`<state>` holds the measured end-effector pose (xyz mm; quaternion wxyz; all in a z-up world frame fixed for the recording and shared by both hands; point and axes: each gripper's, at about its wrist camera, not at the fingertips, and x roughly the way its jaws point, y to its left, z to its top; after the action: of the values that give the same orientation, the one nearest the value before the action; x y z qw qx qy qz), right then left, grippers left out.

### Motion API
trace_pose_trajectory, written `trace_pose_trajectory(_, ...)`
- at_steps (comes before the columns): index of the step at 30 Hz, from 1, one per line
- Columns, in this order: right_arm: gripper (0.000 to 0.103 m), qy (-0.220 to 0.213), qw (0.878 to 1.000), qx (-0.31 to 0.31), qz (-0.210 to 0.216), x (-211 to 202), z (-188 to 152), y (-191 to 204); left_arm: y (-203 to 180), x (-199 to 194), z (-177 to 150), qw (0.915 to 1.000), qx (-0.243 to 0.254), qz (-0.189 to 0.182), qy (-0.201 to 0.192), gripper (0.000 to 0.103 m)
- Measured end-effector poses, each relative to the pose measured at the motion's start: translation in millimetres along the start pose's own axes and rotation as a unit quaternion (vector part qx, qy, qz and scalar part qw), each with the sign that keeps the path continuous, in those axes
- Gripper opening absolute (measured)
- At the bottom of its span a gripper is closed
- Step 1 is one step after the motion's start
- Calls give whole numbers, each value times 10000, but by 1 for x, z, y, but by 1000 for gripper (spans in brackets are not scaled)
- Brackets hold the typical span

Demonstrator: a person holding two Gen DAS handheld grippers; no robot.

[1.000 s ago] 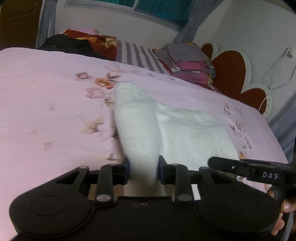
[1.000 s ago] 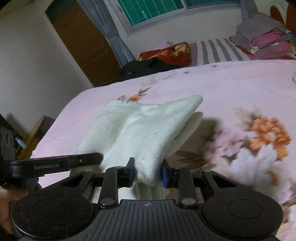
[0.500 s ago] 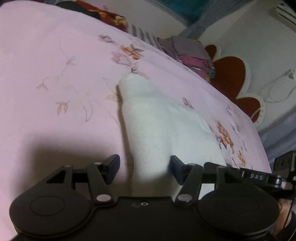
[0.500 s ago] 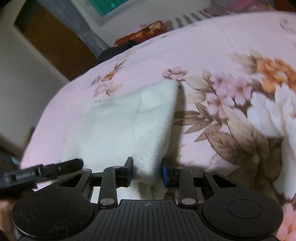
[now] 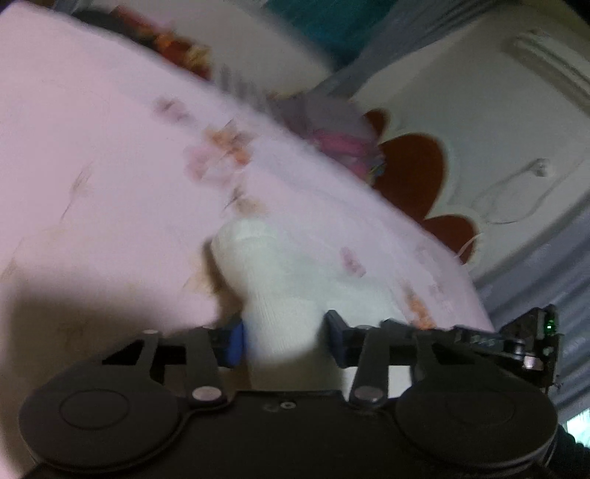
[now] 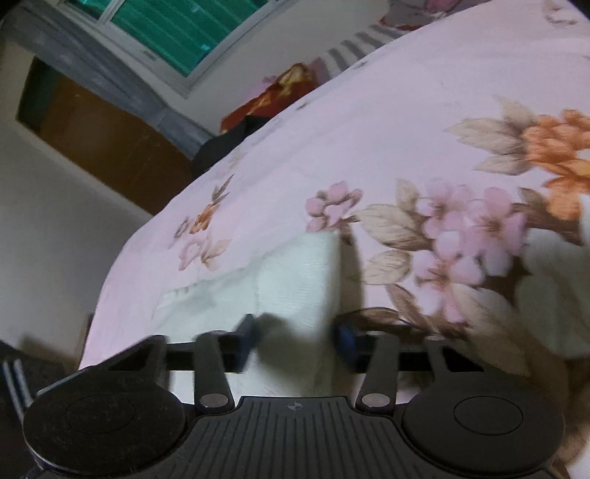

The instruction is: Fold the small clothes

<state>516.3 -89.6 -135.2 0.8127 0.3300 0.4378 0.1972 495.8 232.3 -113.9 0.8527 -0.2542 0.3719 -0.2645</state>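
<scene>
Both grippers' fingers stand apart around the white knitted garment on the pink floral bedsheet; a careless withdrawal could snag and undo the fold.

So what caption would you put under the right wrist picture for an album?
Right gripper, jaws open, over a folded white knit garment lying on a pink floral bedsheet.

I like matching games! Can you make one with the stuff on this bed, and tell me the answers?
Things:
1. cloth
2. bedsheet
3. headboard
4. window

Descriptions:
A. pink with flowers
B. dark red, white border
C. white, between open gripper fingers
D. teal, on the wall

Pairs: 1-C, 2-A, 3-B, 4-D
</scene>
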Motion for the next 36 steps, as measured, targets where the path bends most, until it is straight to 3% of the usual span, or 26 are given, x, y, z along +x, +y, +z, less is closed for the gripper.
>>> trace_pose_trajectory(1,22,-69,9999,-135,69,0,0,3,-2,-6,-1,9995,150,-110,-251,35)
trace_pose_trajectory(2,21,-243,9988,-391,165,-5,0,8,-5,-10,-3,9984,305,-87,-468,35)
trace_pose_trajectory(4,21,-584,9930,-1009,180,-14,-7,20,-9,-4,-6,9953,674,575,-384,37)
trace_pose_trajectory(5,21,-622,9900,-1261,-67,-13,-12,23,-10,3,-8,9909,956,924,-197,43)
trace_pose_trajectory(6,22,-557,9870,-1433,-461,-5,-15,24,-13,6,-9,9865,1166,1137,-186,60)
trace_pose_trajectory(7,30,-480,9851,-1499,-695,3,-16,22,-18,5,-7,9803,1310,1465,-171,77)
trace_pose_trajectory(8,44,-544,9843,-1477,-799,4,-15,21,-24,2,-4,9748,1390,1740,-152,80)
trace_pose_trajectory(9,48,-578,9831,-1438,-978,4,-12,23,-29,-5,-1,9712,1458,1871,-236,77)
trace_pose_trajectory(10,50,-621,9816,-1388,-1151,2,-10,26,-36,-17,-1,9668,1551,1984,-428,67)
trace_pose_trajectory(11,49,-772,9789,-1397,-1279,-5,-9,32,-43,-28,-1,9650,1643,1971,-550,62)
trace_pose_trajectory(12,47,-1009,9745,-1501,-1332,-15,-11,39,-51,-37,-2,9686,1678,1751,-550,48)
trace_pose_trajectory(14,29,-1035,9757,-1649,-1011,-29,-13,53,-66,-37,-7,9689,1922,1522,-334,42)
trace_pose_trajectory(16,26,-851,9674,-2130,-1077,-26,-22,70,-80,-24,-16,9643,2181,1498,-39,35)
trace_pose_trajectory(18,16,-452,9565,-2565,-1314,-9,-33,80,-81,-7,-26,9588,2325,1581,393,38)
trace_pose_trajectory(19,16,-308,9478,-2753,-1576,1,-38,80,-82,-2,-32,9538,2450,1687,413,38)
trace_pose_trajectory(20,16,-324,9379,-2896,-1880,8,-41,78,-81,-2,-34,9556,2400,1669,363,38)
trace_pose_trajectory(22,16,-412,9330,-2896,-2095,10,-40,71,-80,-10,-32,9604,2207,1663,348,34)
trace_pose_trajectory(25,16,-521,9336,-2845,-2116,-10,-40,78,-95,-37,-39,9637,2282,1385,85,32)
trace_pose_trajectory(28,16,-626,9367,-3066,-1568,-39,-61,94,-98,-48,-63,9664,2175,1363,142,33)
trace_pose_trajectory(30,16,-347,9293,-3419,-1354,-39,-81,100,-98,-41,-76,9618,2220,1596,162,32)
trace_pose_trajectory(32,16,-98,9104,-3740,-1768,-27,-99,93,-100,-44,-79,9650,2042,1646,26,31)
trace_pose_trajectory(33,17,-120,9116,-3671,-1849,-24,-101,87,-104,-48,-78,9648,1992,1717,-13,31)
trace_pose_trajectory(35,17,-183,9292,-3216,-1811,-33,-96,79,-111,-59,-83,9640,1917,1839,-127,31)
trace_pose_trajectory(36,17,-241,9289,-3168,-1901,-38,-95,81,-113,-63,-86,9644,1863,1874,-120,31)
